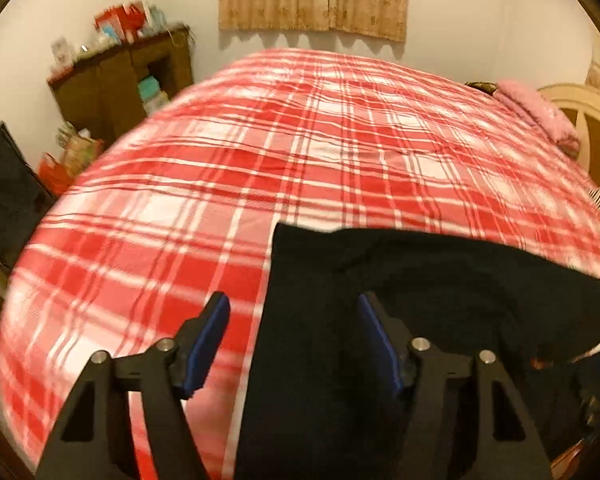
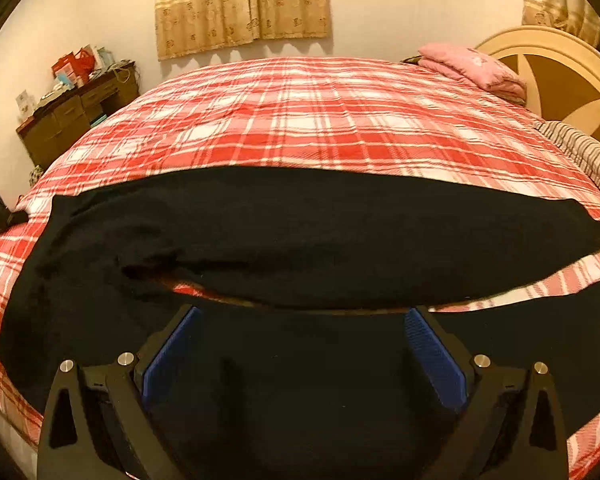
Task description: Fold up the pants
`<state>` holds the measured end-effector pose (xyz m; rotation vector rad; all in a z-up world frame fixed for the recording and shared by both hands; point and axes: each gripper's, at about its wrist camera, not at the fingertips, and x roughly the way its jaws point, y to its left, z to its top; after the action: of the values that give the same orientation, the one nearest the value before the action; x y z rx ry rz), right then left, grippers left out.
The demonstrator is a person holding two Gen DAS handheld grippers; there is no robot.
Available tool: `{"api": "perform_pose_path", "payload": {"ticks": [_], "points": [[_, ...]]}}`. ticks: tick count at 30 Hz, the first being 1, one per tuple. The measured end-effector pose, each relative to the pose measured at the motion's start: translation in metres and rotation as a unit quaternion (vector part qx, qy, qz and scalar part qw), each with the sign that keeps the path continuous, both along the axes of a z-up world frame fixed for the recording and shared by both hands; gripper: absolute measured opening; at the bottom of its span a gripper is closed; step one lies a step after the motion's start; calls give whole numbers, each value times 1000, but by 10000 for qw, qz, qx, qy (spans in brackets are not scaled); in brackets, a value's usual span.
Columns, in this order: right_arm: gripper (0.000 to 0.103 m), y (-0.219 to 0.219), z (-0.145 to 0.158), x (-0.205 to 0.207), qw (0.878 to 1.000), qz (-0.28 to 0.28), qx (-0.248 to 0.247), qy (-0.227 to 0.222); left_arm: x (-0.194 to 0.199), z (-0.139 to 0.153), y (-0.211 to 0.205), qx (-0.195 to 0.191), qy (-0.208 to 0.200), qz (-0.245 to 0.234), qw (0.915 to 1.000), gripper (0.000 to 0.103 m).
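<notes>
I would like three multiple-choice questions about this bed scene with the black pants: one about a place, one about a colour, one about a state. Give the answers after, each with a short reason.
1. Where do the pants lie?
A. on the plaid bedcover
B. on the floor
C. on the brown cabinet

2. What colour is the folded blanket by the headboard?
A. green
B. pink
C. blue

3. How is the right gripper?
A. shut on the pants
B. out of view
C. open

Answers:
1 A, the black cloth spreads over the red plaid.
2 B, it shows pink.
3 C, its blue pads stand wide apart.

Black pants (image 2: 300,232), red-white plaid bedspread (image 2: 300,120)
</notes>
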<state>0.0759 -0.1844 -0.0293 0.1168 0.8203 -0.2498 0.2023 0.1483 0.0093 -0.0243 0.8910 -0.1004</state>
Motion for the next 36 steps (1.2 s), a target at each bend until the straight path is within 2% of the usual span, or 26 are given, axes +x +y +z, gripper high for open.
{"api": "perform_pose_path", "payload": {"ticks": [2,4,6,8,11,13,15,17,22,24,27,30,31,32,33,34,35,36], "points": [[102,-1,-1,0,10000,51,32,-43,24,-10,5,-88,150,15,9998,68],[102,-3,1,0,9999,91,77,-103,41,-20,6,-271,332,-33,9991,62],[102,-6,3,2,9999,85,76,-90,52,-29,7,-451,513,-108,9976,47],[102,-8,3,5,9999,126,88,-58,64,-41,6,-578,718,-98,9957,38],[102,-11,3,11,9997,242,77,-4,67,-44,3,-516,640,-106,9966,37],[101,-17,7,17,9992,398,93,-6,69,-42,2,-524,617,-153,9966,29],[94,-29,13,23,9983,532,215,-35,70,-42,3,-567,588,-190,9965,24],[70,-45,19,35,9978,580,334,30,72,-43,3,-498,584,-229,9968,24],[69,-82,18,87,9954,797,458,255,77,-41,-3,-253,552,-330,9976,26],[69,-85,12,110,9944,909,333,427,78,-40,-3,-310,584,-408,9970,42],[69,-82,-3,137,9890,1279,230,711,80,-40,-5,-411,512,-476,9967,56],[69,-77,-24,159,9824,1550,59,1042,82,-45,-7,-345,506,-394,9973,57],[70,-77,-24,162,9821,1614,17,967,82,-46,-10,-270,447,-390,9979,56],[70,-77,-24,162,9817,1688,12,886,81,-46,-12,-154,393,-415,9982,55],[70,-76,-24,162,9798,1780,29,912,81,-47,-14,-65,358,-425,9984,47],[65,-75,-23,161,9788,1842,53,889,80,-47,-15,27,330,-442,9985,46],[47,-74,-22,160,9771,1944,158,848,80,-46,-15,50,309,-468,9984,40],[37,-73,-20,158,9753,2032,226,837,80,-45,-13,47,283,-457,9985,28]]}}
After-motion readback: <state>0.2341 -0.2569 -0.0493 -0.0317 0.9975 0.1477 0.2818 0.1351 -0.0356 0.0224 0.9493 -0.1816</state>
